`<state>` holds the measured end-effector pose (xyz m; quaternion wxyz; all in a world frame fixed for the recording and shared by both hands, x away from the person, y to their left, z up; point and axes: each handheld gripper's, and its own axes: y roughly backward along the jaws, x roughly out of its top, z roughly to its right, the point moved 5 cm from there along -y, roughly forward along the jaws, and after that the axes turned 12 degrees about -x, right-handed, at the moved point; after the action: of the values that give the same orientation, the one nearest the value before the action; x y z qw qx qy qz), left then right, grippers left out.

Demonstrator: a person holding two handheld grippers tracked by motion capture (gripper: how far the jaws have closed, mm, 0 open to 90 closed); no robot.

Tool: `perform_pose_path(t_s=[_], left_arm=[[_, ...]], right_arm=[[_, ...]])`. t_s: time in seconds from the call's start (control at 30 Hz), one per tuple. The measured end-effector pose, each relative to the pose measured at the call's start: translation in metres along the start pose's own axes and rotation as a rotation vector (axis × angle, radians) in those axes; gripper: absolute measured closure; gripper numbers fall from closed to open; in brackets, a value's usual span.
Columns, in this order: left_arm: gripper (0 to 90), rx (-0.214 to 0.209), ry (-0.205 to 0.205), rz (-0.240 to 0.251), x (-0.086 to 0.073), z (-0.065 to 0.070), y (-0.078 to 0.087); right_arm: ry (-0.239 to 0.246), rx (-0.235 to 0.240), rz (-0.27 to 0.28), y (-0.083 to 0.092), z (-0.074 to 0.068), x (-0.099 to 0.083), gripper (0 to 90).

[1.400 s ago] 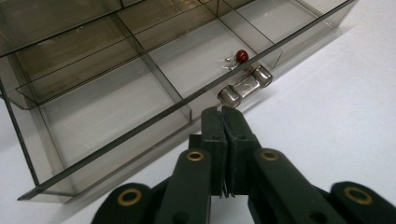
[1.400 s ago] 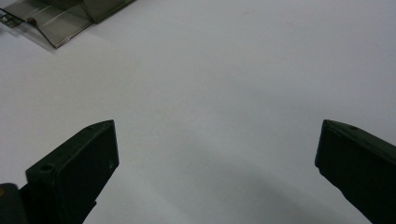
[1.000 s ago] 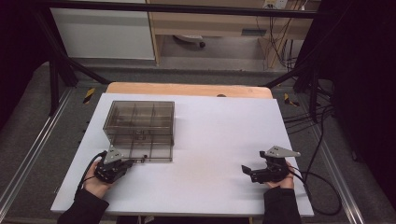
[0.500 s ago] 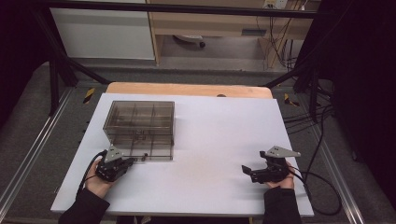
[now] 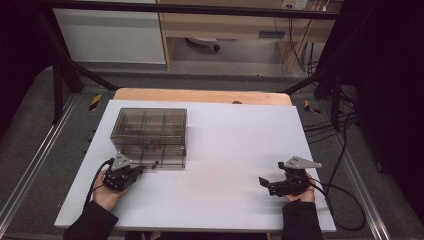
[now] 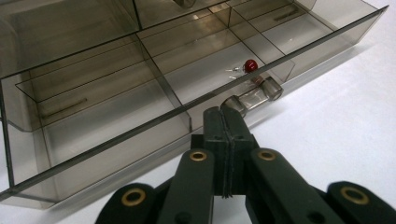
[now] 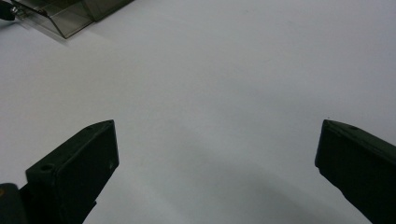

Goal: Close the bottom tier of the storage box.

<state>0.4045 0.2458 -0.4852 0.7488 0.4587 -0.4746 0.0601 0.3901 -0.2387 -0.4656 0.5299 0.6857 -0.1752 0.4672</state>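
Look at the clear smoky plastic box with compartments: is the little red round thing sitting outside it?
No, the little red round thing lies inside a compartment of the box.

- White worktop, with a strip of bare wood along its far edge.
- Grey carpeted floor on both sides; metal rail running past the left edge.
- Black frame struts slanting down beyond the far corners.
- White cabinet and pale wooden shelf unit behind.
- Cables hanging at far right; dark surroundings.
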Motion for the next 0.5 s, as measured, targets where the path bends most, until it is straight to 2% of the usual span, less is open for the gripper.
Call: perform_pose_path(t_s=[0.5], left_arm=[[89.8,0.013,0.004,0.017,0.0044,-0.0051,-0.0057]], right_arm=[[0.003,-0.001,0.001,0.0001,0.0002,-0.0001,0.3]])
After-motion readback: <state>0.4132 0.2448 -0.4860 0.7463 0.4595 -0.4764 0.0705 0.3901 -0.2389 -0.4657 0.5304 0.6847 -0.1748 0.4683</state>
